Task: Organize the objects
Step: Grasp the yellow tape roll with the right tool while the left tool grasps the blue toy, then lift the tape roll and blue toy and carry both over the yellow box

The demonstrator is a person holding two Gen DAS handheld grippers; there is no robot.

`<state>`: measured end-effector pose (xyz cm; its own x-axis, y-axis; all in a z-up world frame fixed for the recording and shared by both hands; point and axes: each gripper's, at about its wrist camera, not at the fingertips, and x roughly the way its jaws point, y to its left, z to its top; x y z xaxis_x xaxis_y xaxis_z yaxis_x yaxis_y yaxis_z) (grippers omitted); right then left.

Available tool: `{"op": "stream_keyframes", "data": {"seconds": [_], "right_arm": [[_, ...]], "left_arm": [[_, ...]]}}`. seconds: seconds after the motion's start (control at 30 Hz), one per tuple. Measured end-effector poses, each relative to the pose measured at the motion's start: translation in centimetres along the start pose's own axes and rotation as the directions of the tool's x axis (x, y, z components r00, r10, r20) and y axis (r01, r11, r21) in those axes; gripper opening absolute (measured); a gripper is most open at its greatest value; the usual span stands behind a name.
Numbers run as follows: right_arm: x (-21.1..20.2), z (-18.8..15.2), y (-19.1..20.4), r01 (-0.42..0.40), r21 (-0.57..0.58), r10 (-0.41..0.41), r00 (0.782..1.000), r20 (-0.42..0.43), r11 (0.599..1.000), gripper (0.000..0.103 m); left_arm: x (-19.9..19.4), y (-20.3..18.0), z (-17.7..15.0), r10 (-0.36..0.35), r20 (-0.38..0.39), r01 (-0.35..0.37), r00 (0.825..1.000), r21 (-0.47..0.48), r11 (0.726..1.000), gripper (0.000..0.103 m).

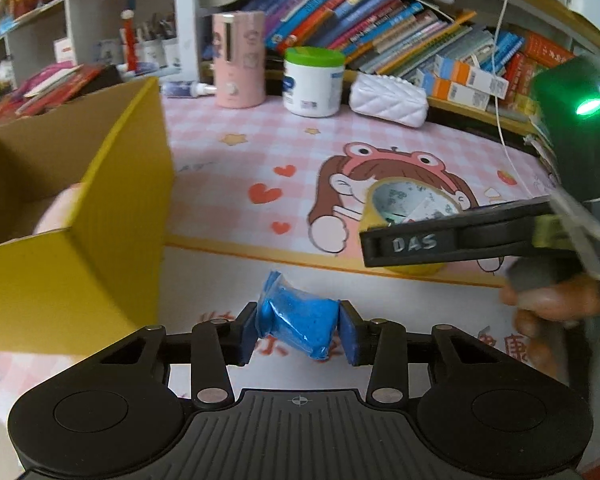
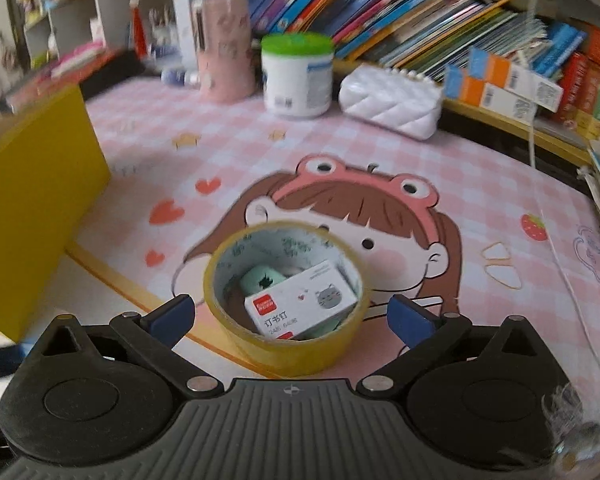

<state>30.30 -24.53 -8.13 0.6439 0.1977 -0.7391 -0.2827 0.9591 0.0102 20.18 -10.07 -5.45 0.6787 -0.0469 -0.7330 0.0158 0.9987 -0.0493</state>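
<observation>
Pinched between my left gripper's (image 1: 298, 330) blue pads is a blue soft packet (image 1: 296, 322), squeezed at its middle so the crinkled wrap bulges out above and below — a grip that should hold a squashy thing without it slipping. It sits just above the white front strip of the desk, with the yellow cardboard box (image 1: 100, 216) close on its left, open side up, which I judge to be where the packet is meant to go. My right gripper (image 2: 292, 314) stands with its jaws spread wide to either side of the yellow tape roll (image 2: 286, 348), the pads clear of its wall and not pressing; I read that as lining up to take the roll by its outside. The roll lies flat on the pink cartoon desk mat (image 2: 220, 152) and serves as a little pen (a white staple box (image 2: 300, 306) and a mint-green item (image 2: 258, 280) rest inside it), so closing on it may lift the ring alone and leave those behind. Farther back stand a green-lidded white tub (image 2: 298, 80), a pink canister (image 2: 224, 48) and a white quilted pouch (image 2: 388, 100) before the bookshelf — well apart from both grippers.
</observation>
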Motion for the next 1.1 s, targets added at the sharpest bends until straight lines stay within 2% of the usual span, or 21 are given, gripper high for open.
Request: {"op": "stream_keyframes", "data": {"seconds": [0.1,0.13,0.27,0.37,0.57,0.67,0.8,1.1], "right_arm": [[1.1,-0.1,0.5,0.009,-0.033,-0.010,1.000,-0.009,0.999,0.098],[1.3,-0.1,0.6,0.021,-0.043,-0.022,1.000,-0.013,0.999,0.089],[1.0,0.0,0.9,0.042,-0.044,-0.042,0.999,-0.002,0.998,0.089],[-0.5,0.2,1.1,0.043,-0.013,-0.042,0.998,0.037,0.999,0.089],[-6.1,0.5,2.0,0.037,0.062,-0.046,0.988,0.148,0.997,0.089],[-8.5,-0.1,2.8,0.043,0.095,-0.058,0.984,0.170,0.995,0.089],[-10.4,-1.4,4.5,0.050,0.113,-0.069,0.984,0.165,0.992,0.089],[-12.9,-4.7,10.7,0.054,0.063,-0.062,0.990,0.125,0.997,0.089]], "left_arm": [[-1.0,0.8,-0.2,0.012,0.012,-0.011,1.000,-0.020,1.000,0.039],[-1.3,1.1,-0.3,0.014,0.015,-0.014,1.000,-0.026,1.000,0.039],[-2.6,1.9,-0.5,0.020,0.041,-0.018,0.999,-0.045,0.999,0.039],[-3.7,2.5,-0.6,0.019,0.069,-0.015,0.997,-0.054,0.998,0.039],[-5.4,4.1,-0.8,0.017,0.117,-0.007,0.993,-0.087,0.996,0.039],[-6.2,5.2,-1.3,0.019,0.131,-0.006,0.991,-0.101,0.995,0.039],[-7.2,6.6,-2.1,0.016,0.147,0.001,0.989,-0.113,0.994,0.039],[-10.4,11.1,-5.1,0.017,0.158,0.005,0.987,-0.135,0.991,0.039]]}}
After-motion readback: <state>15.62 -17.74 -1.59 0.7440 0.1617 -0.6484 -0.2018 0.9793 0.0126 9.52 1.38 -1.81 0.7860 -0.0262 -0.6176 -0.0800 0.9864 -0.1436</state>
